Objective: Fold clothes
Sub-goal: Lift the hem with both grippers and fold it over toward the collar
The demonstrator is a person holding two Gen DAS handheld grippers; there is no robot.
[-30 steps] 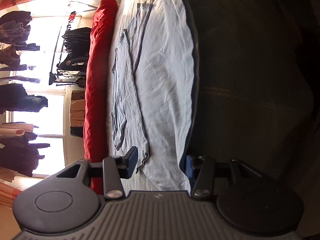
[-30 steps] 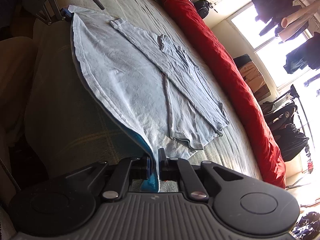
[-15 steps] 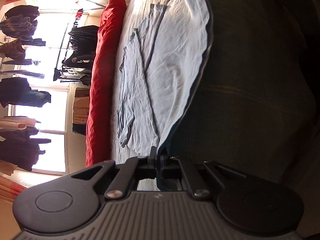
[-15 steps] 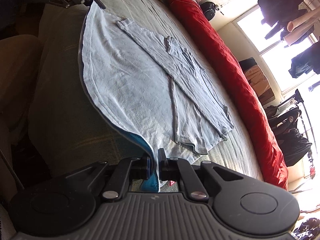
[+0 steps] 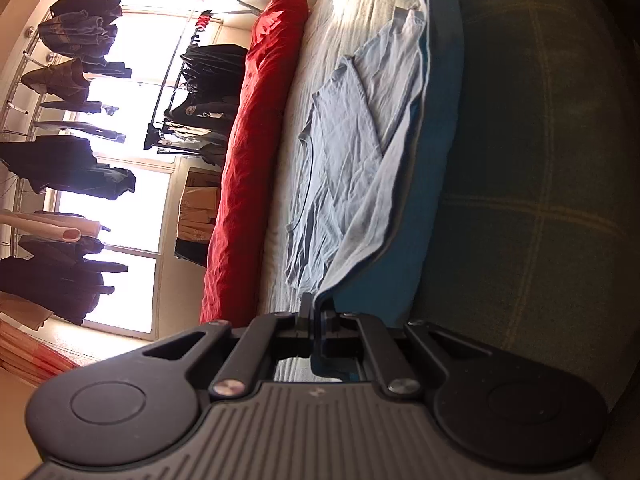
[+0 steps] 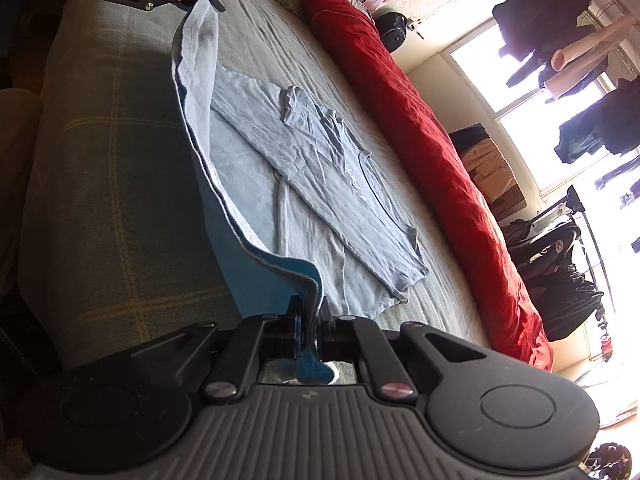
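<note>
Grippers pinch the two near corners of a light blue shirt on the bed, the left gripper and right gripper each clamped on the hem and lifting it clear. Both sleeves already lie crossed over the body. The bottom-to-collar fold appears only begun, with smoothing left.

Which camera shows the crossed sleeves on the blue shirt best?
The right wrist view: the shirt lies spread out, both sleeves crossing over its back in full view. The left wrist view sees the shirt edge-on, its lifted hem hiding part of the sleeves.
</note>
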